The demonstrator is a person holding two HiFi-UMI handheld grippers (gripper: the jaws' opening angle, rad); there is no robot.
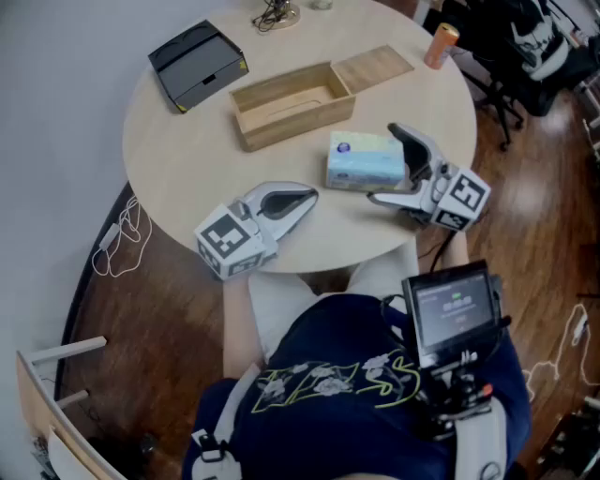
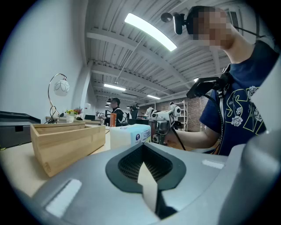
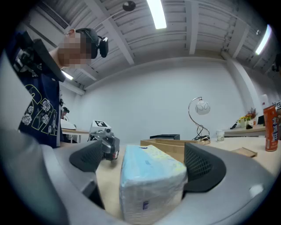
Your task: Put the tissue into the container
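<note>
A light blue tissue pack (image 1: pixel 364 161) lies on the round table (image 1: pixel 178 169), just in front of the open wooden container (image 1: pixel 291 103). My right gripper (image 1: pixel 382 164) stands open, level with the table, with its jaws astride the pack's right end. In the right gripper view the pack (image 3: pixel 149 184) fills the space between the pads; a gap shows at the left pad (image 3: pixel 90 158). My left gripper (image 1: pixel 305 199) rests shut and empty near the table's front edge, pointing toward the pack (image 2: pixel 129 134) and the container (image 2: pixel 66 140).
The container's wooden lid (image 1: pixel 373 67) lies flat at its right end. A black box (image 1: pixel 197 64) sits at the back left, an orange can (image 1: pixel 441 45) at the back right, and a cable bundle (image 1: pixel 275 13) at the far edge. The person's lap is close below the front edge.
</note>
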